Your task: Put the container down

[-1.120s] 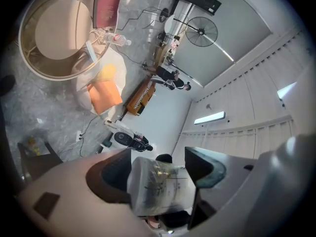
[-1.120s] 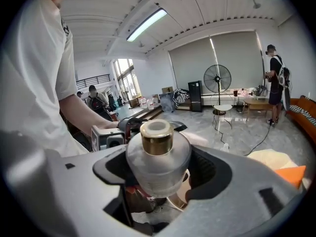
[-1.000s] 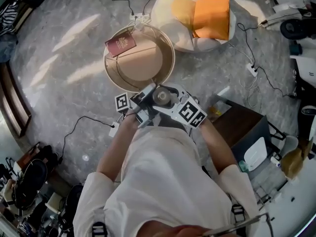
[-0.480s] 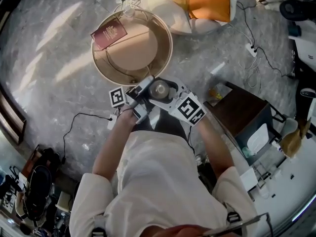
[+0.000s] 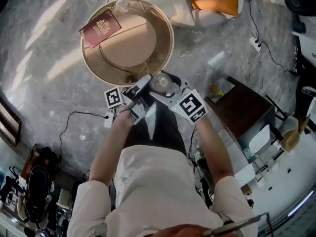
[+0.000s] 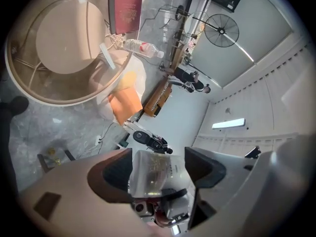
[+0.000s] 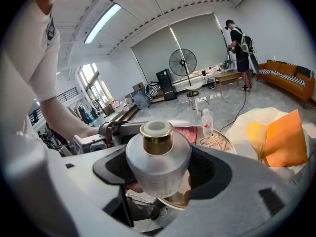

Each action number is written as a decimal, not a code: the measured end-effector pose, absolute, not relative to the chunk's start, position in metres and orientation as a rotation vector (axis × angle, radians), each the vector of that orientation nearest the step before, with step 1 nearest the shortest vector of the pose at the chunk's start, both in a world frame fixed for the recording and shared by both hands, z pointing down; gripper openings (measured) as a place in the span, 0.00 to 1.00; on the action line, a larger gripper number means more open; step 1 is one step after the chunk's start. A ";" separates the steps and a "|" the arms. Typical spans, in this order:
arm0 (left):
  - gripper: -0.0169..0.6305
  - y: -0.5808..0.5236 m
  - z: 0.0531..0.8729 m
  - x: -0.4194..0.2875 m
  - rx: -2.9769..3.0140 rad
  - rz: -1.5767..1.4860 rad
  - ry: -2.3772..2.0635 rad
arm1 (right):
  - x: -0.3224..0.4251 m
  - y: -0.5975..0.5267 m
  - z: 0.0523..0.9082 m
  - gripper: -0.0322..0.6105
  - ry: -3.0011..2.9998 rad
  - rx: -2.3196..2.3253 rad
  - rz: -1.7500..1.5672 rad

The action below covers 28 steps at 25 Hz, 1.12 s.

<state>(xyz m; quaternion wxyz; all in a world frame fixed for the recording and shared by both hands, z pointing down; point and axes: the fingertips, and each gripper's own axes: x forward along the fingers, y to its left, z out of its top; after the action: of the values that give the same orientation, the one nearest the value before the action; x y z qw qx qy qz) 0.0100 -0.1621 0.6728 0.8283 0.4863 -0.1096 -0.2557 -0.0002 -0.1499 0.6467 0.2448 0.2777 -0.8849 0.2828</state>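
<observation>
Two grippers share the container [image 5: 160, 83]: we have our left gripper [image 6: 159, 168] clamped on its frosted body from one side and our right gripper [image 7: 159, 169] clamped on it from the other, gold cap upward. We hold it in the air just beside the near rim of the round table [image 5: 170, 38], where a red booklet [image 5: 100, 27] lies.

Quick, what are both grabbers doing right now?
The left gripper is closed on the container.
The right gripper is closed on the same container.
</observation>
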 end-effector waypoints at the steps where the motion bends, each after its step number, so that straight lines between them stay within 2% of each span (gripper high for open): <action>1: 0.52 -0.163 0.682 0.010 1.028 -0.543 -0.238 | 0.002 -0.153 0.656 0.57 -2.412 0.769 0.779; 15: 0.52 -0.170 0.816 0.003 1.008 -0.549 -0.346 | 0.030 -0.196 0.814 0.57 -2.349 0.942 0.802; 28: 0.52 -0.146 0.892 -0.002 1.030 -0.499 -0.368 | 0.055 -0.229 0.948 0.57 -2.233 1.113 0.725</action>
<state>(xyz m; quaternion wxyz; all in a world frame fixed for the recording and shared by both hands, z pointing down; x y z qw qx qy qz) -0.0022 -0.1462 0.8923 0.8247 0.4846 -0.1732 -0.2348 0.0545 -0.2289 0.9476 0.2682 0.4126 -0.8280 0.2688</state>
